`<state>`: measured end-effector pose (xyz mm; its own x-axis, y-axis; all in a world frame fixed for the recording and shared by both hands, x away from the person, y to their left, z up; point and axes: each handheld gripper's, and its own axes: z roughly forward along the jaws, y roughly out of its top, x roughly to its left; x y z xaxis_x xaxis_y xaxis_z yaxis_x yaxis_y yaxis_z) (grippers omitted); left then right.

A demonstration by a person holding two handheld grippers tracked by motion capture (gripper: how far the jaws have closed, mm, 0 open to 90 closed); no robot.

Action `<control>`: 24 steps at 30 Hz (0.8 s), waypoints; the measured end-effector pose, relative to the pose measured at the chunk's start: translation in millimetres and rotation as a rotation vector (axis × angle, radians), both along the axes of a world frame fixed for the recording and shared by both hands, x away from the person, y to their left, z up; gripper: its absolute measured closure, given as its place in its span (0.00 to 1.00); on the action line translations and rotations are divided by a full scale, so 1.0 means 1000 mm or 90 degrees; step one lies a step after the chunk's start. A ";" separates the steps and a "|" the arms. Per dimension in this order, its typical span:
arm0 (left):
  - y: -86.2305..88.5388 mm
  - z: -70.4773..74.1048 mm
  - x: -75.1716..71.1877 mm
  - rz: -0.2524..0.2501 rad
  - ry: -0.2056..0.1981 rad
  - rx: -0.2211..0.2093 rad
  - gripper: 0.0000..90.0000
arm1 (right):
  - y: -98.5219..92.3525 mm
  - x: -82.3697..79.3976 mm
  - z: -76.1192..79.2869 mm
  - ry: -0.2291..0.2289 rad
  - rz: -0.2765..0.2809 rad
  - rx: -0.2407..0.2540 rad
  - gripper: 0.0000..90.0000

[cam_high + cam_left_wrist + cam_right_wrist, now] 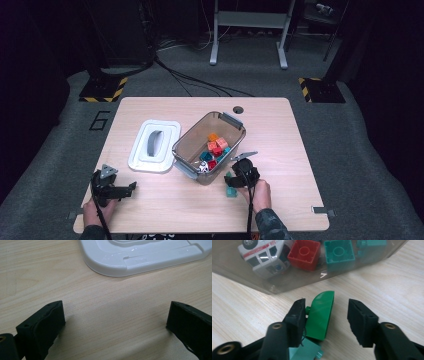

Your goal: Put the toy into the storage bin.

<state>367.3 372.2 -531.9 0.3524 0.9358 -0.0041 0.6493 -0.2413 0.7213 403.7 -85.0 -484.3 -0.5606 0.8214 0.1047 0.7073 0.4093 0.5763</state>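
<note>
Your right gripper [324, 315] straddles the green piece [320, 313] beside the clear bin [200, 135]; left jaw touches, right stands clear. A teal block [305, 352] is half hidden beneath. Your left gripper [115, 317] gapes over bare table [112, 305].

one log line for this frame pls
left tool: open, over bare table | right tool: around green curved brick, one pad touching, gap at other | clear bin: open | lid: beside bin

Both grippers, left gripper [131, 188] and right gripper [231, 178], are black (grey triangular plates on top), trailing black cables.
</note>
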 end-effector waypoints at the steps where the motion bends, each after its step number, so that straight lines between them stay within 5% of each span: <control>1: 0.000 0.000 0.000 0.000 0.000 0.000 0.02 | 0.000 0.000 0.000 0.000 -0.001 0.002 0.63; 5: 0.000 0.000 0.000 0.000 0.000 0.000 0.02 | -0.001 0.001 0.003 -0.002 -0.003 -0.007 0.77; 10: 0.000 0.000 0.000 0.000 0.000 0.000 0.02 | -0.004 0.001 0.004 0.000 0.001 -0.014 0.80; 20: 0.000 0.000 0.000 0.000 0.000 0.000 0.02 | -0.016 0.001 0.006 -0.001 -0.015 -0.034 0.79; 24: 0.000 0.000 0.000 0.000 0.000 0.000 0.02 | -0.022 0.001 0.007 0.001 -0.029 -0.022 0.67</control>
